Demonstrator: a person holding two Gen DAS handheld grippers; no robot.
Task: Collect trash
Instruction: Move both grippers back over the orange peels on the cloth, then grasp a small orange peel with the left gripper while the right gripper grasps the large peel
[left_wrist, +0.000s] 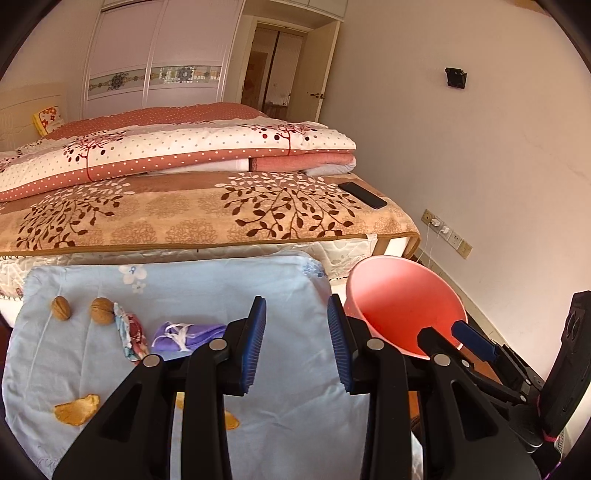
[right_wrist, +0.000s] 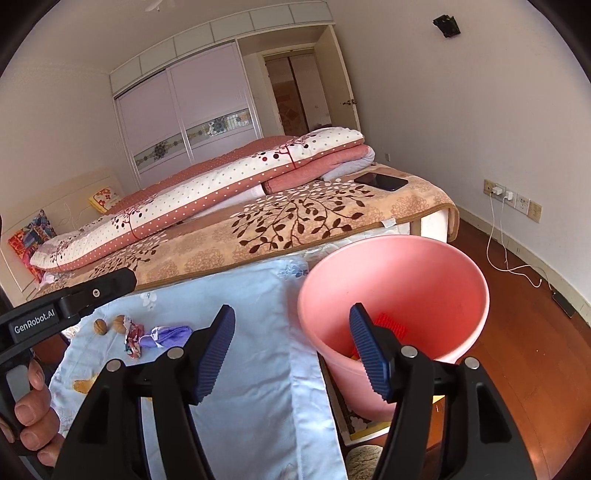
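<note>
A light blue cloth (left_wrist: 207, 291) (right_wrist: 258, 369) holds the trash: two walnuts (left_wrist: 101, 311) (right_wrist: 100, 326), a crumpled colourful wrapper (left_wrist: 130, 334) (right_wrist: 133, 339), a purple face mask (left_wrist: 188, 336) (right_wrist: 170, 335) and orange peel pieces (left_wrist: 77, 408) (right_wrist: 85, 386). A pink bin (left_wrist: 402, 306) (right_wrist: 399, 291) stands to the right, with something red at its bottom (right_wrist: 391, 325). My left gripper (left_wrist: 297, 343) is open and empty above the cloth, right of the mask. My right gripper (right_wrist: 291, 352) is open and empty, straddling the bin's left rim; it also shows in the left wrist view (left_wrist: 448, 338).
A bed (left_wrist: 192, 214) (right_wrist: 295, 218) with a folded quilt lies behind the cloth, with a black phone (left_wrist: 362, 195) (right_wrist: 381, 181) on its corner. A wall with sockets and a white cable (right_wrist: 498, 236) is at right, above wooden floor.
</note>
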